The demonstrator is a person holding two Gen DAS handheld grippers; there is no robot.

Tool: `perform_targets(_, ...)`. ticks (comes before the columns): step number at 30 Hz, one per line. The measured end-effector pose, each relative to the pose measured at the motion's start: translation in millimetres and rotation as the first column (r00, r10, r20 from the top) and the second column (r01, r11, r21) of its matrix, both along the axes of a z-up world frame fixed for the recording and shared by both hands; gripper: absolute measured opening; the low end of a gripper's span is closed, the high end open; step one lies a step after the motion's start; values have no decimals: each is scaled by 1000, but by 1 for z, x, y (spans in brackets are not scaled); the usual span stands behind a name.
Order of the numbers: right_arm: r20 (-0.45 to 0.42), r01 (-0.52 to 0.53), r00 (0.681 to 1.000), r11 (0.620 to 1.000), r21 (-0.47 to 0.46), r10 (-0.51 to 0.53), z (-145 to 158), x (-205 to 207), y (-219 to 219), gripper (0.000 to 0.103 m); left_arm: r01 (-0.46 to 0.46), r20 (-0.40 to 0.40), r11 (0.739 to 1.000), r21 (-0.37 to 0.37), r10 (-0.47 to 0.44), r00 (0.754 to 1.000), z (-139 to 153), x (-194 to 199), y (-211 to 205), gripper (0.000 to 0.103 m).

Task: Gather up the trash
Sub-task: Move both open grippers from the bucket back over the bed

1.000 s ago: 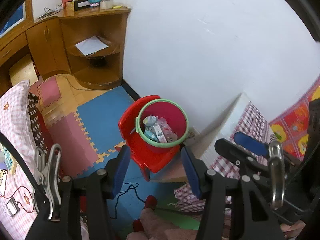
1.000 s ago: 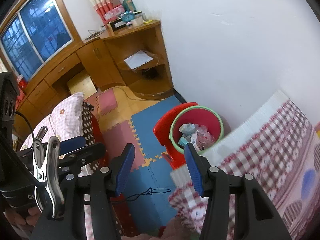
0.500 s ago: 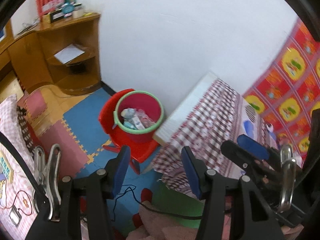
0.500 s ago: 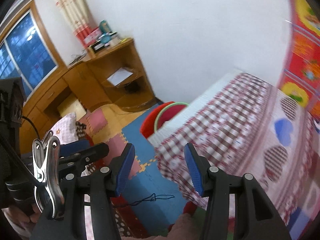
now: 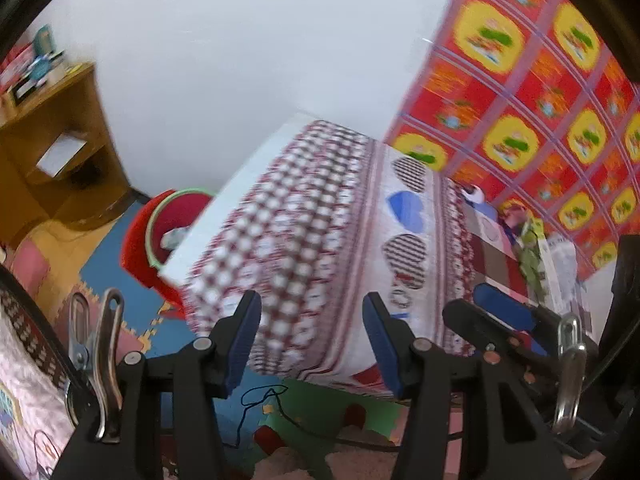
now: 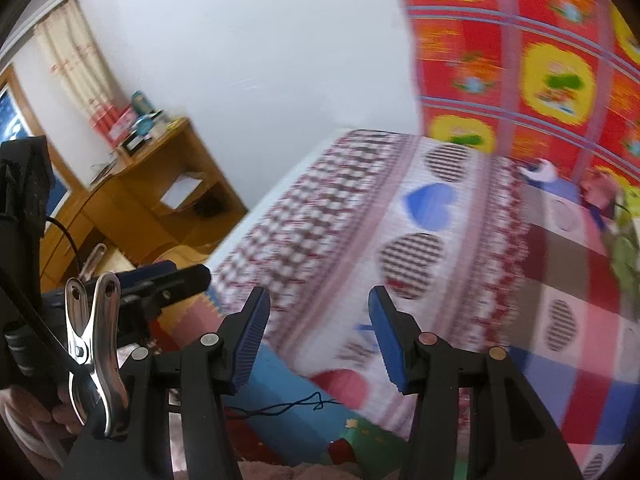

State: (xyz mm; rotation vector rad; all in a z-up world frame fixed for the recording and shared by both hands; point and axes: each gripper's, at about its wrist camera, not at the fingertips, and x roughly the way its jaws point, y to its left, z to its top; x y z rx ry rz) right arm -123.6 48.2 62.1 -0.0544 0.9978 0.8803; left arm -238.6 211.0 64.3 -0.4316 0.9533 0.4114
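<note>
A red bin (image 5: pixel 170 216) with a green rim stands on a small red chair at the left of the left wrist view, half hidden behind the bed's corner, with scraps inside it. Blurred green and white packets (image 5: pixel 538 248) lie at the far end of the bed; they also show in the right wrist view as green packets (image 6: pixel 624 240). My left gripper (image 5: pixel 311 300) hangs open over the bed's near edge, nothing between its fingers. My right gripper (image 6: pixel 319 296) is open and empty too, over the same sheet. Each gripper shows in the other's view: right gripper (image 5: pixel 500 308), left gripper (image 6: pixel 160 276).
The bed (image 5: pixel 320 220) with a checked, heart-patterned sheet fills the middle. A red and yellow patterned cover (image 5: pixel 520 80) hangs on the wall behind it. A wooden corner desk (image 6: pixel 160 184) stands at the left. Foam floor mats (image 5: pixel 120 292) and a dark cord (image 6: pixel 288 404) lie below.
Both views have swung right, from the bin to the bed. The bin slid to the left edge of the left view and left the right view. Both grippers stayed open.
</note>
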Motion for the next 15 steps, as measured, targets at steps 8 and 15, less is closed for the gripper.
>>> perform_targets(8, -23, 94, 995, 995, -29, -95, -10, 51, -80, 53, 75, -19, 997, -7, -75, 997, -1, 66, -61, 56)
perform_targets(15, -16, 171, 985, 985, -31, -172, -11, 95, -152, 53, 122, -28, 992, -16, -122, 992, -11, 124, -119, 56)
